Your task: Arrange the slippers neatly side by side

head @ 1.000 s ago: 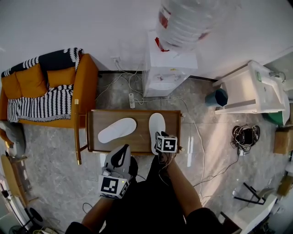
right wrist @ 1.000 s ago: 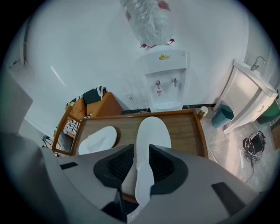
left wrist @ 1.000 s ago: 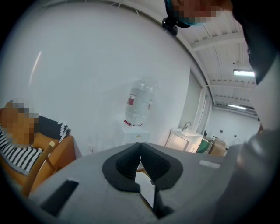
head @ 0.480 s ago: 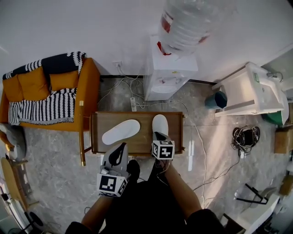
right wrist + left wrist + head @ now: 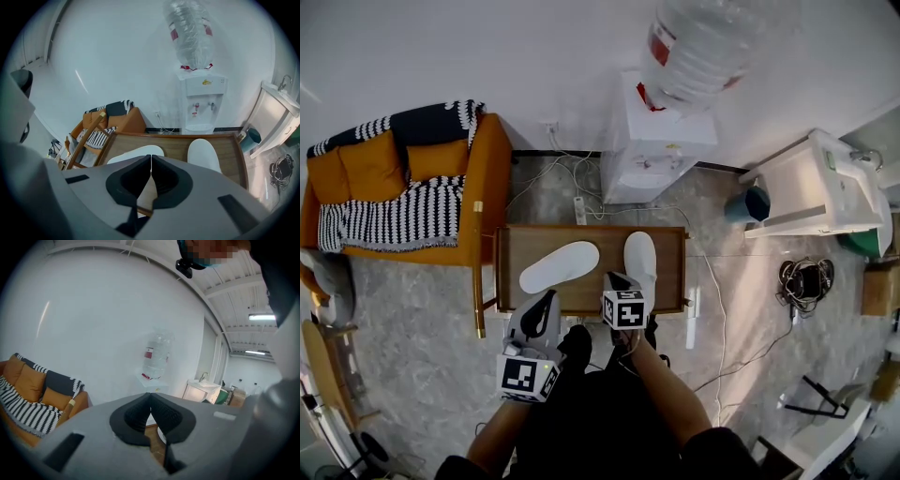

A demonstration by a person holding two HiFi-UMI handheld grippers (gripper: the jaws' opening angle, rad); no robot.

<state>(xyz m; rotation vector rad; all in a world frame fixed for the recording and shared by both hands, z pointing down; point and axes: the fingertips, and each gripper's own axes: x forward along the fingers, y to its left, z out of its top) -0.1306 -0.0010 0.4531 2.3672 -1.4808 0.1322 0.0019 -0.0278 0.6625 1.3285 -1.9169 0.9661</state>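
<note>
Two white slippers lie on a low wooden table (image 5: 605, 242). The left slipper (image 5: 560, 265) lies slanted, its toe toward the far right. The right slipper (image 5: 641, 262) points straight away. My right gripper (image 5: 614, 281) hovers over the table's near edge, just left of the right slipper's heel; its jaws have just been closing and now stand shut with nothing between them. The right gripper view shows the left slipper (image 5: 136, 153) and right slipper (image 5: 204, 152) beyond the right gripper (image 5: 151, 161). My left gripper (image 5: 546, 305) is shut and empty, held short of the table's near edge, its tips (image 5: 150, 399) meeting.
An orange sofa (image 5: 394, 197) with a striped blanket stands left of the table. A water dispenser (image 5: 661, 141) is behind it against the wall. A white sink cabinet (image 5: 816, 187), a blue bin (image 5: 750, 202) and coiled cables (image 5: 802, 279) are to the right.
My right gripper has drawn back and a little left, off the right slipper's heel toward the table's near edge. The slippers lie where they were. The left gripper has crept forward slightly.
</note>
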